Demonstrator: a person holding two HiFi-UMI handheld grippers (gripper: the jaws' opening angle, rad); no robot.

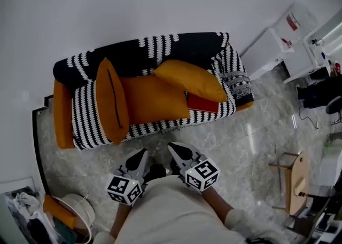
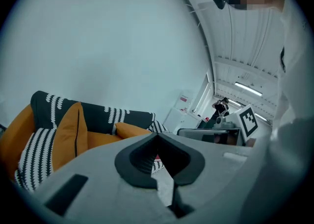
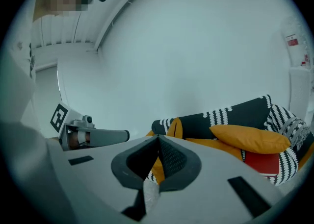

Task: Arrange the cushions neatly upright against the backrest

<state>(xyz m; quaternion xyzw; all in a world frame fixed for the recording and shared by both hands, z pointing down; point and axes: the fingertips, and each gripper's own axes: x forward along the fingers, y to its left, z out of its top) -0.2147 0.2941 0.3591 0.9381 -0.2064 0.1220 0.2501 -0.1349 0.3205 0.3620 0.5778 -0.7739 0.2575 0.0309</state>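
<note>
Cushions (image 1: pixel 152 99) in orange lay on the striped sofa (image 1: pixel 176 48), one upright, one flat, one leaning, well ahead of both grippers. The left gripper (image 1: pixel 142 153) and right gripper (image 1: pixel 173 148) hung over the floor (image 1: pixel 251 141), jaws closed on nothing.

Shells of left gripper (image 1: pixel 143 152) and right gripper (image 1: pixel 172 146) are seen as grey matt plastic, smooth. Inner pads (image 3: pixel 171 159) are shown black, ribbed, rubber-like. Marker cubes (image 1: pixel 203 174) are faced in matt black-and-white print. Ahead of the fingers, cushions (image 1: pixel 152 99) are covered in orange matt cloth, one crossed by a dark seam line. The sofa (image 1: pixel 62 115) arm is upholstered in similar orange cloth. A black-and-white throw (image 1: pixel 160 45), knit-looking and coarse, is draped over it. The floor (image 1: pixel 240 141) below the fingers is tiled, grey marble pattern, glossy. The wall (image 1: pixel 160 2) beyond is finished white, matt, smooth. The side table (image 1: pixel 299 181), right of the right fingers, is made of pale wood.
</note>
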